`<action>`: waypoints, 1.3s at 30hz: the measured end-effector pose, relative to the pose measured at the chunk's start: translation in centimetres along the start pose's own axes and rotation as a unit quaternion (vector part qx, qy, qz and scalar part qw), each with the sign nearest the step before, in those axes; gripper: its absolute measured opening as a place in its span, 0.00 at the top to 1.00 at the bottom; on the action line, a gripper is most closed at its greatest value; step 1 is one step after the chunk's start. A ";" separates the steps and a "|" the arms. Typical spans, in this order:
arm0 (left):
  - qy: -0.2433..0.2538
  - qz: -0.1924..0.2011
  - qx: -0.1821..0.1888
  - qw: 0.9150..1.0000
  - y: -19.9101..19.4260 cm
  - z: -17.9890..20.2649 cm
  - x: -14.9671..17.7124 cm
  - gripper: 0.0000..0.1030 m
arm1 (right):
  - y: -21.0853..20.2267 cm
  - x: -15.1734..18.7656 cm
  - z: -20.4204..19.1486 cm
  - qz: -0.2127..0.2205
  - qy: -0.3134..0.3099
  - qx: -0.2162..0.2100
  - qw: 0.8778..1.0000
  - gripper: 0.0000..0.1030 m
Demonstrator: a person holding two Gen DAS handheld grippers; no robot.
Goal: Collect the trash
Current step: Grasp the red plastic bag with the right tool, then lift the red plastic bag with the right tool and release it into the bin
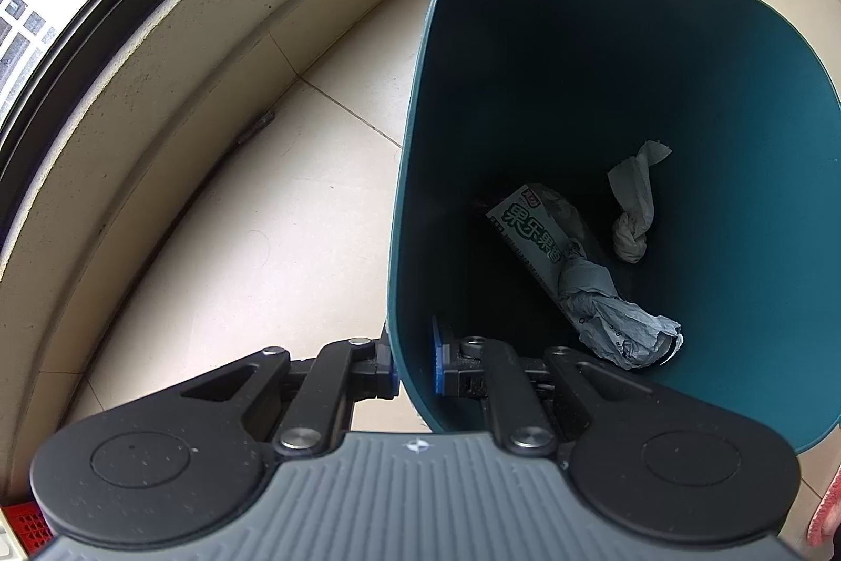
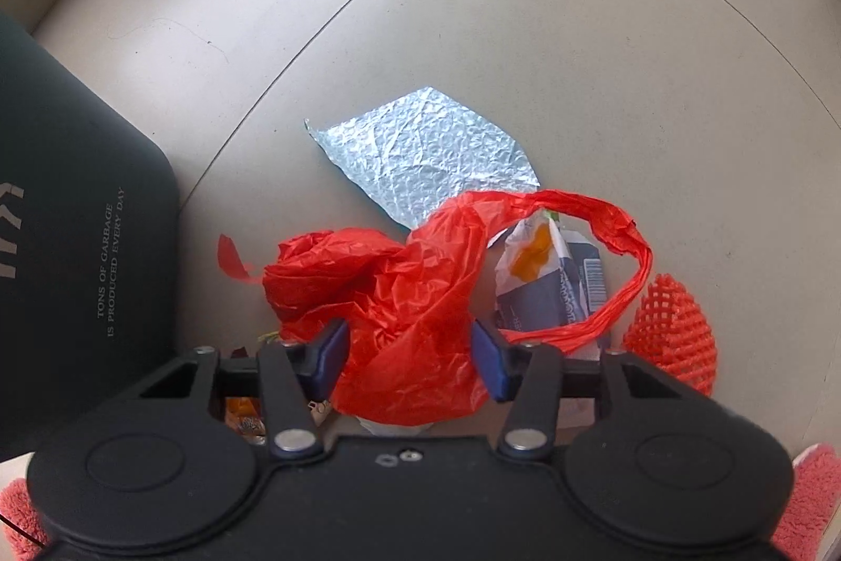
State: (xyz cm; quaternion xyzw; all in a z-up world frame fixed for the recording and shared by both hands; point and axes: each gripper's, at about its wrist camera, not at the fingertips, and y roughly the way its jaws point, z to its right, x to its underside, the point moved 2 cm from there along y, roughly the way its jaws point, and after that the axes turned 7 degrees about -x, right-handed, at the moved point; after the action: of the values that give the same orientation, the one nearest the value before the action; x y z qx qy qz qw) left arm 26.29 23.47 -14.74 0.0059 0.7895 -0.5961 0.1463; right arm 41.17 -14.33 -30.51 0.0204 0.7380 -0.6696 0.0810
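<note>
Clamping the near wall of the teal bin [image 1: 657,98], left gripper [image 1: 415,364] shut on the rim, one blue pad inside the bin, the other outside. Lying at the bottom of the bin: a printed carton [image 1: 531,235], a twisted white tissue [image 1: 633,214] beside it, and a crumpled bluish paper [image 1: 615,319] over the carton's near end. Straddling the red plastic bag [image 2: 399,298] on the floor just right of the bin, right gripper [image 2: 410,358] part-way open, blue pads flanking the bunched plastic; no telling whether pressing it. Looping from the bag over a dark snack wrapper [image 2: 552,293], one handle. Beyond the bag, a sheet of foil [image 2: 420,151]; right of the bag, a red foam net [image 2: 673,340].
</note>
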 end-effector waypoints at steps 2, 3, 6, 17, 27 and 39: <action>-0.001 -0.001 0.000 1.000 0.0 0.0 0.0 0.90 | 0.1 0.1 0.1 -0.001 0.003 0.003 1.000 0.70; -0.003 -0.002 0.001 1.000 0.0 -0.1 0.0 0.90 | -0.2 0.2 0.1 0.001 0.004 0.003 1.000 0.79; -0.001 -0.001 0.000 1.000 0.0 -0.1 -0.1 0.90 | -1.5 0.3 -0.1 0.017 -0.004 0.002 1.000 0.93; -0.003 0.001 0.007 1.000 -0.4 -0.2 -0.1 0.90 | -13.0 1.4 -1.0 0.097 -0.041 -0.048 0.993 0.97; 0.010 -0.016 0.039 0.999 -0.7 -0.5 0.3 0.90 | -29.8 0.3 -4.2 0.238 -0.074 -0.123 0.961 0.97; 0.018 -0.016 0.051 0.998 -0.8 -1.0 0.5 0.89 | -27.5 -0.5 -16.3 0.207 -0.206 -0.139 0.946 0.97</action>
State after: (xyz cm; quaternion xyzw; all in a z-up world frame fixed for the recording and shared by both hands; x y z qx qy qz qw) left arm 25.46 24.13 -13.86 0.0117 0.7603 -0.6378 0.1224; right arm 36.33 -0.92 -1.90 0.0229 0.7704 -0.5187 0.3701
